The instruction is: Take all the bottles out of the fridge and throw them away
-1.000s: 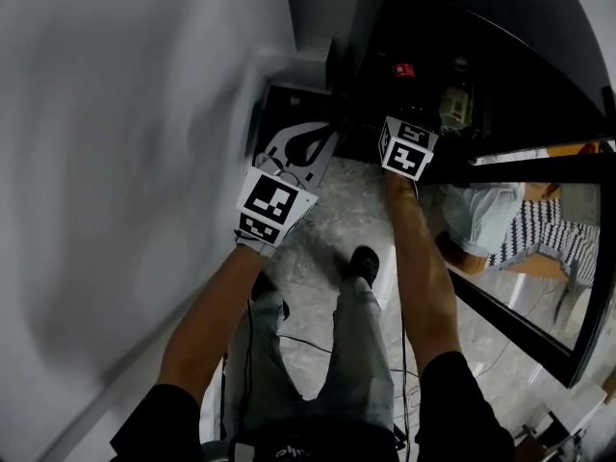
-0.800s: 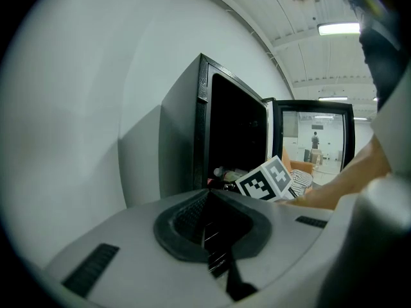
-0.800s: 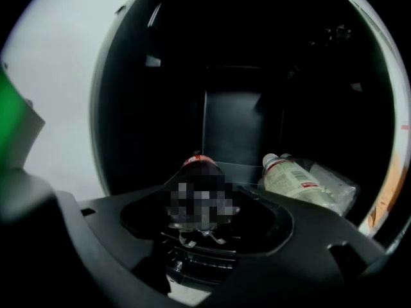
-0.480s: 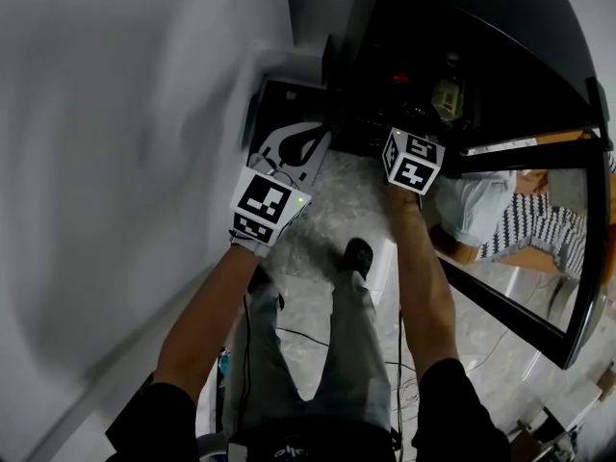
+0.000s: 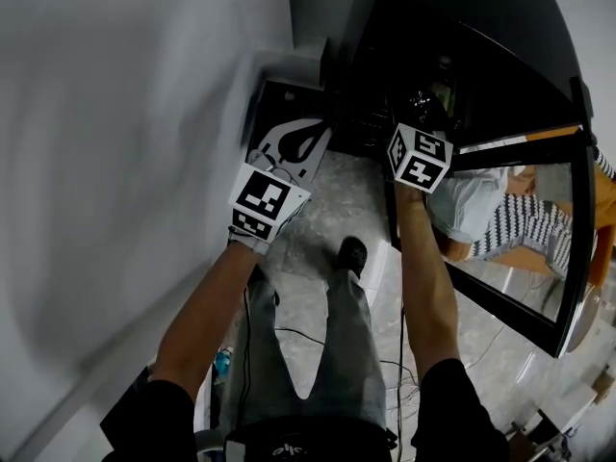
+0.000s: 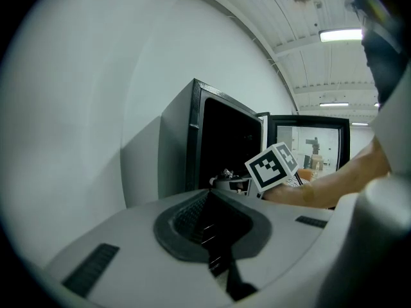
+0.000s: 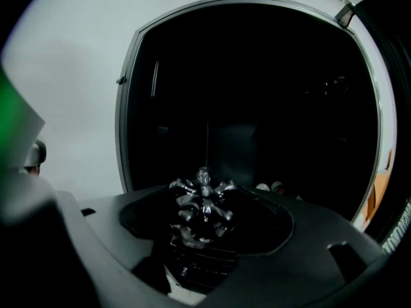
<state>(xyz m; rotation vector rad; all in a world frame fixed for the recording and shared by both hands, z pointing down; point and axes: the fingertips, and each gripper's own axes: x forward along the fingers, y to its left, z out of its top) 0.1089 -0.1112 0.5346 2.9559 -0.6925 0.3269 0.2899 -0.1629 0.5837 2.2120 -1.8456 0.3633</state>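
The inside of the black fridge [image 5: 500, 56] is very dark, so its shelves can hardly be made out. In the head view only one dim greenish bottle [image 5: 445, 92] shows there, and the front of the right gripper [image 7: 205, 190] is lost in the shadow behind its marker cube [image 5: 419, 155]. In the right gripper view the jaws stand narrow around one shiny, crumpled thing with a star form. It looks like the lobed bottom of a clear bottle [image 7: 200, 204], but the rest of its body cannot be seen. Just behind the jaws, low in the fridge, two small round caps [image 7: 270, 187] show side by side, and what is under them is cut off. The frame of the fridge opening stands well away from these jaws on the left and above. On the right the open glass door [image 5: 568, 258] is near, and the right arm passes just beside its edge. What shows in its glass, light and striped cloth, I cannot tell as reflection or not. The left gripper [image 6: 212, 204] is outside the fridge, between the white wall [image 5: 125, 162] and the fridge side. Its jaws are pressed together with nothing between them. In all I count two grippers, one held bottle, one dim bottle, two caps and one door. The pale floor [image 5: 337, 210] in front of the fridge carries the person's shoe [image 5: 351, 255] and a thin cable [image 5: 289, 335].
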